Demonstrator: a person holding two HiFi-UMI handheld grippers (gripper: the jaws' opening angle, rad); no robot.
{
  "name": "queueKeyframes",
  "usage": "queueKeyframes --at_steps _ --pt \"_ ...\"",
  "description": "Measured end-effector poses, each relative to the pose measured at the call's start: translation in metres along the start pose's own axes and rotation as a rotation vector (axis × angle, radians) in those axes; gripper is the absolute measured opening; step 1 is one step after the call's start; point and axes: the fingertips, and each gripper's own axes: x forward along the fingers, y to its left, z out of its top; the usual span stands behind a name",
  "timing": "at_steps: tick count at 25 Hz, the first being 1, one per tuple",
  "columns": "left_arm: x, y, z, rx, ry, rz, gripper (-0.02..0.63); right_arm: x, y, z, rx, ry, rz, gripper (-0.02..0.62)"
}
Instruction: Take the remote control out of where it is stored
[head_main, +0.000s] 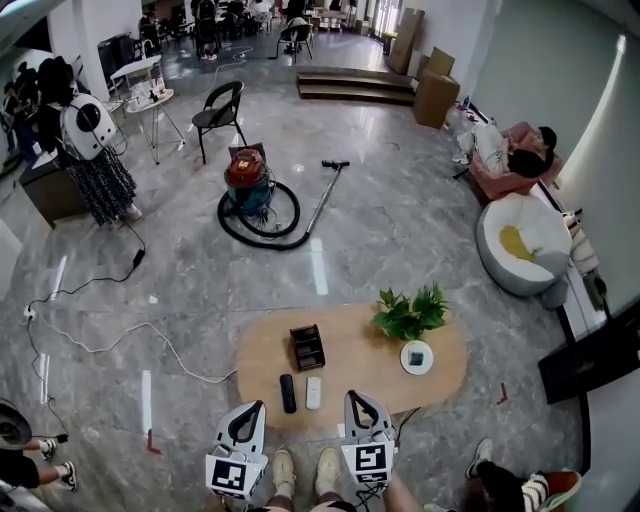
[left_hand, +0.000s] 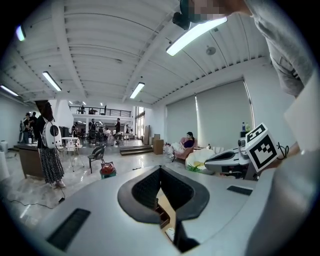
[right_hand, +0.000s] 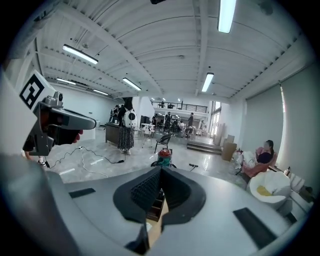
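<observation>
While you hold left gripper (head_main: 258, 407) and right gripper (head_main: 352, 397) jaws together, nothing gripped | black remote (head_main: 288, 392) left of white remote (head_main: 313, 392) on table (head_main: 365, 362), near side of organizer (head_main: 307, 346) | long axes near-to-far | print too small to read

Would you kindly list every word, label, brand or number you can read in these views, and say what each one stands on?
No text is readable in any view.
Cubes on the left tool and right tool: black-and-white square marker patterns, no letters.
Black remote and white remote on the table: any markings are too small to read.
Cardboard boxes: any print is too small to read.
</observation>
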Motion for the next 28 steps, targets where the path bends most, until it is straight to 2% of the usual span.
queueKeyframes --at_steps 9,17,28 --pt "-0.002 -0.001 0.004 0.038 0.003 0.005 0.005 -0.007 -0.003 0.005 0.036 -0.016 0.004 0.008" --pt "0.004 -0.001 0.005 0.003 -0.007 0.014 0.005 -0.006 -0.005 0.002 0.044 -0.018 0.001 0.008" --pt "0.017 0.004 -0.025 -0.01 0.018 0.018 0.005 0.009 -0.003 -0.016 0.005 0.005 0.03 0.008"
